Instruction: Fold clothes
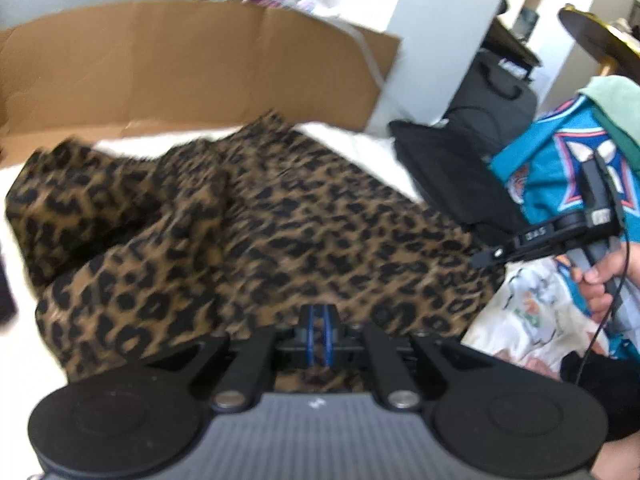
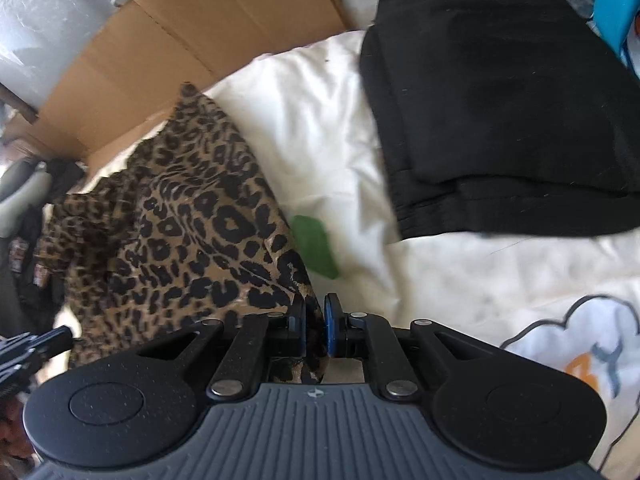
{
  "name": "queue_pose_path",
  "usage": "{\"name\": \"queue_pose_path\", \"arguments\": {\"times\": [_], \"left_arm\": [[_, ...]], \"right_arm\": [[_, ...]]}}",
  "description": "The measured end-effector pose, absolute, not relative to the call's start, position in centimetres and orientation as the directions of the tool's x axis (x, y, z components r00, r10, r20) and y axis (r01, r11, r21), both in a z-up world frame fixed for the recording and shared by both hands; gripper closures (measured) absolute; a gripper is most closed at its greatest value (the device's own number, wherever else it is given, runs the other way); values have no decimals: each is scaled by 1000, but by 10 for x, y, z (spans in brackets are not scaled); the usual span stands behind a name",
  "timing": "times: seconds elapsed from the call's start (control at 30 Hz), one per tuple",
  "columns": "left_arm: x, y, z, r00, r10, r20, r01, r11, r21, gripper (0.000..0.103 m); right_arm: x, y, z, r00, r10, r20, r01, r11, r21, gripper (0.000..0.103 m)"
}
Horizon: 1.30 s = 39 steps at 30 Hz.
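Observation:
A leopard-print garment (image 1: pixel 248 216) lies rumpled across the white bed cover (image 1: pixel 132 142), bunched up at its left end. My left gripper (image 1: pixel 319 334) is shut on the near edge of this garment, a strip of the cloth pinched between its blue pads. In the right wrist view the same leopard-print garment (image 2: pixel 180 232) spreads to the left, and my right gripper (image 2: pixel 315 330) is shut on its near right corner. The right gripper (image 1: pixel 486 258) also shows at the right of the left wrist view, held by a hand (image 1: pixel 600 280).
A folded black garment (image 2: pixel 500 100) lies on the bed cover (image 2: pixel 320 128) at upper right. Brown cardboard (image 1: pixel 180 64) stands behind the bed. A teal printed garment (image 1: pixel 560 168) and a dark bag (image 1: pixel 492 96) sit at the right. A green patch (image 2: pixel 314 250) shows on the cover.

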State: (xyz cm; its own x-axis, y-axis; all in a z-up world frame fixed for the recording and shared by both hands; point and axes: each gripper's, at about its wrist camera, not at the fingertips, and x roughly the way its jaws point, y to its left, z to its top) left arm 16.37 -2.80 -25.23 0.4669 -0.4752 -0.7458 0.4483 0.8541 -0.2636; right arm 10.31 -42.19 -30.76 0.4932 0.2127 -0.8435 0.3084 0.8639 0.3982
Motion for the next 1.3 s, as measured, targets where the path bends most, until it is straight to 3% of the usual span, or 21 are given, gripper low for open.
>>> {"name": "queue_pose_path", "arguments": {"times": [0.43,0.5,0.57,0.6,0.87,0.97,1.17,1.23,1.27,1.3], "left_arm": [[139,12,-273,309,-405,-861,430,867,-254,82],[135,19,-274,283,-396,-874,416,871,-260,70],[131,26,-275,258,-388,-885,399,877,-268,68],[131,30,-276,244,-392,-887,383,879,-283,68],[135,50,-298,162,-468,-869,186,879,-439,66],[136,53,-309,137,-482,-865,98,876,-473,66],[134,53,-315,119,-535,-836,71,845,-531,67],[133,52,-319,101,-559,-823,52,829,-557,83],[133,50,-320,86,-565,-820,54,825,-563,98],[133,48,-321,75,-571,-818,59,821,-568,98]], "right_arm": [[89,-439,-306,491,92,-866,383,871,309,86],[81,-440,-301,523,119,-844,378,855,355,72],[77,-436,-298,546,129,-828,356,858,369,56],[76,-435,-299,551,139,-823,345,860,377,54],[81,-422,-310,523,166,-836,304,880,365,53],[83,-417,-313,515,156,-843,278,900,336,53],[85,-410,-319,504,130,-854,244,927,285,53],[85,-408,-323,498,129,-858,230,934,274,53],[85,-408,-324,495,134,-858,221,936,273,59],[86,-407,-324,493,134,-860,212,940,268,73]]}}
